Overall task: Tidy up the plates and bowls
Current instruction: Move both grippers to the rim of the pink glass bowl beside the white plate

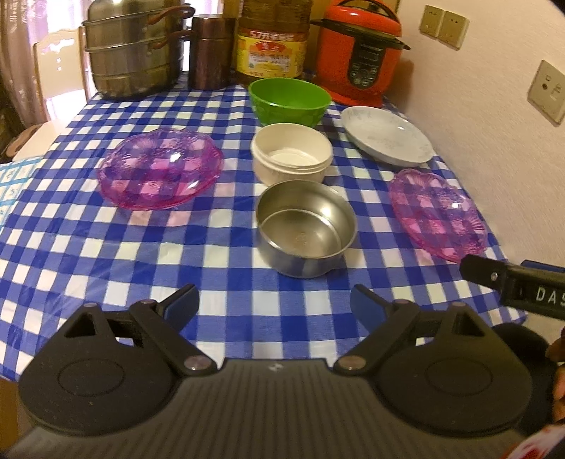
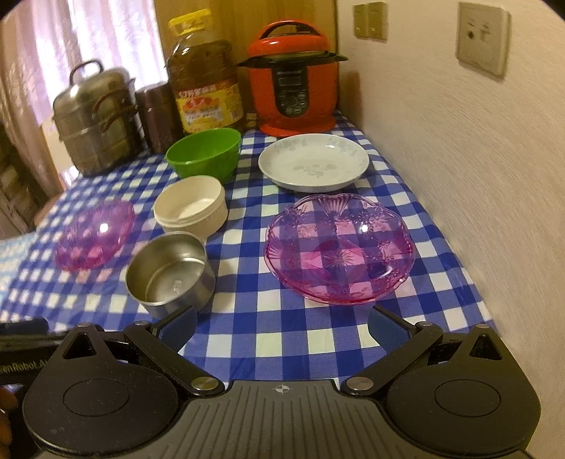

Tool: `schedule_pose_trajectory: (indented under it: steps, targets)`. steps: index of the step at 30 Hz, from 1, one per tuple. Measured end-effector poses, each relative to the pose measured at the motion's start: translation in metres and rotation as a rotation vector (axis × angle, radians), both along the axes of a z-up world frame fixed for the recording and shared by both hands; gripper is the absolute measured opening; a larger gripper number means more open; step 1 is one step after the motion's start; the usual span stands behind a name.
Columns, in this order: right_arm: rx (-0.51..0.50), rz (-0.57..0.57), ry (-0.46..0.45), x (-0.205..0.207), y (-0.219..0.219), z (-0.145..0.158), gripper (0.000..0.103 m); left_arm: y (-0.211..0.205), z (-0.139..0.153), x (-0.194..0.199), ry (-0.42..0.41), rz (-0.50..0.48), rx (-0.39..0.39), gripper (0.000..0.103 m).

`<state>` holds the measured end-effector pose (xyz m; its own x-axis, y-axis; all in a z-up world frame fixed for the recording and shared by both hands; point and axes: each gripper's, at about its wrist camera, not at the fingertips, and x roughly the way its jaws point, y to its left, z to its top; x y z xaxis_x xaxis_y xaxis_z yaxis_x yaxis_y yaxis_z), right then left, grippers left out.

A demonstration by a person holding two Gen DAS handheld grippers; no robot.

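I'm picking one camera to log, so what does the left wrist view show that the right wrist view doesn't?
Only the left wrist view shows a pale chair back past the table's far edge and the side of the right hand-held gripper reaching toward a pink dish.

Only the right wrist view shows the steamer's lid and the oil bottle's yellow cap.

Both show the steel bowl, cream bowl, green bowl, white plate, two pink dishes and red cooker.
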<state>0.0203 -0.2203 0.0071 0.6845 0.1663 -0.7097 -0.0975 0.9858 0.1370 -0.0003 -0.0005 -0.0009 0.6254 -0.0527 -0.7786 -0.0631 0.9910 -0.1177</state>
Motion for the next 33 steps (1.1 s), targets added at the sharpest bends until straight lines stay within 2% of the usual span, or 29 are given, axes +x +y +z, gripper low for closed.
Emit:
schedule_pose_trajectory:
  steps: [3, 7, 12, 20, 25, 30, 33]
  targets:
    - [0.065, -0.037, 0.005, 0.001, -0.011, 0.003, 0.103, -0.005, 0.007, 0.006, -0.001, -0.019, -0.042, 0.091]
    - [0.068, -0.076, -0.016, 0.004, -0.028, 0.011, 0.103, -0.019, 0.021, 0.023, -0.033, -0.068, -0.061, 0.091]
    - [0.138, -0.171, -0.026, 0.014, -0.066, 0.014, 0.103, -0.041, 0.032, 0.049, -0.062, -0.117, -0.095, 0.091]
    - [0.160, -0.286, -0.037, 0.035, -0.118, 0.003, 0.103, -0.077, 0.025, 0.098, -0.125, -0.207, -0.130, 0.091]
    - [0.159, -0.310, -0.018, 0.049, -0.132, -0.010, 0.103, -0.092, 0.011, 0.129, -0.083, -0.256, -0.159, 0.091]
    - [0.170, -0.332, -0.007, 0.063, -0.140, -0.022, 0.103, -0.108, -0.008, 0.154, -0.021, -0.301, -0.139, 0.088]
    - [0.169, -0.339, 0.006, 0.072, -0.143, -0.029, 0.102, -0.113, -0.018, 0.162, -0.012, -0.312, -0.128, 0.087]
